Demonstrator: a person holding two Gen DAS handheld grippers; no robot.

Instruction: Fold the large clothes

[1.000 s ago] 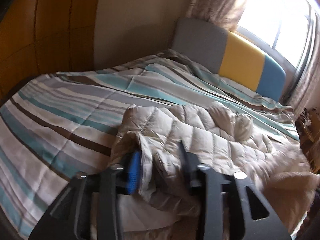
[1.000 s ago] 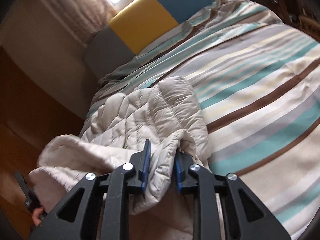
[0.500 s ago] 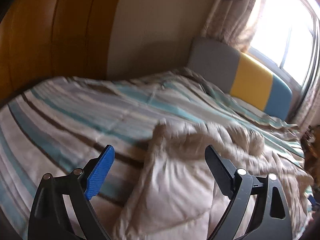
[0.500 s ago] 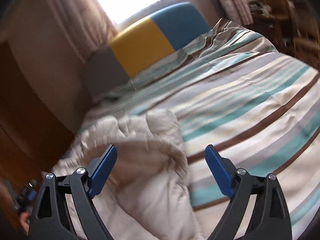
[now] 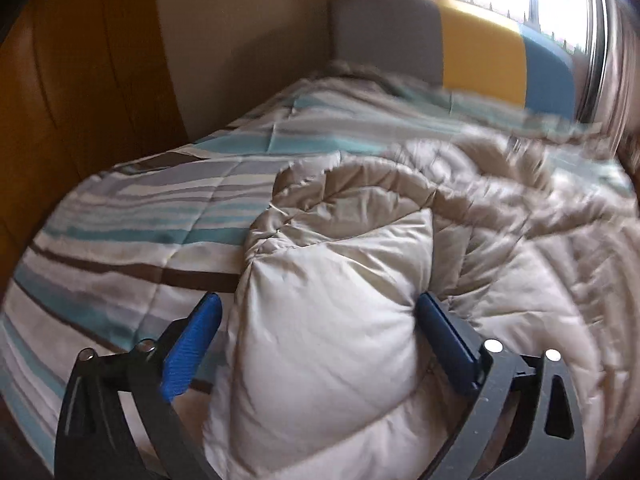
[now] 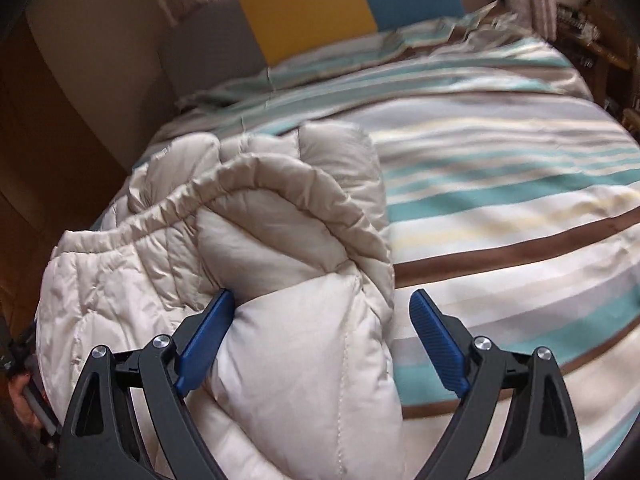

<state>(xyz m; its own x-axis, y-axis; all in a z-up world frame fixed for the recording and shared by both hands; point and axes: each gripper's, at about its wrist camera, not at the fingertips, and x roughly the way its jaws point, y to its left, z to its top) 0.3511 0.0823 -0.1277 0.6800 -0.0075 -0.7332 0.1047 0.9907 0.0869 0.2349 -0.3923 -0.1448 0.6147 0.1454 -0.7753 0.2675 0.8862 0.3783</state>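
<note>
I have the beige down jacket [image 5: 332, 344] lying on the bed's striped duvet [image 5: 132, 216], toward the side nearest the wooden wardrobe [image 5: 72, 80], because the bed gives me a broad flat place to spread and fold something this bulky. My left gripper [image 5: 318, 320] has just been opening and its jaws now stand wide; a puffy fold of the jacket bulges between them, touching the right pad while the left pad stands clear, so I judge nothing is gripped. My right gripper [image 6: 322, 320] has likewise just been opening; its left pad rests against a padded fold and its right pad hangs free over the duvet, so it too has let go. Both grippers sit at the near end of the jacket, one on each corner, which I take as the place for setting the garment down square. From the right wrist view the jacket's gathered, elasticated edge [image 6: 256, 172] curves across the top of the bundle, and the long axis seems to run away from me toward the grey, yellow and blue headboard [image 6: 308, 12], though the crumpling keeps me from telling collar from hem.
</note>
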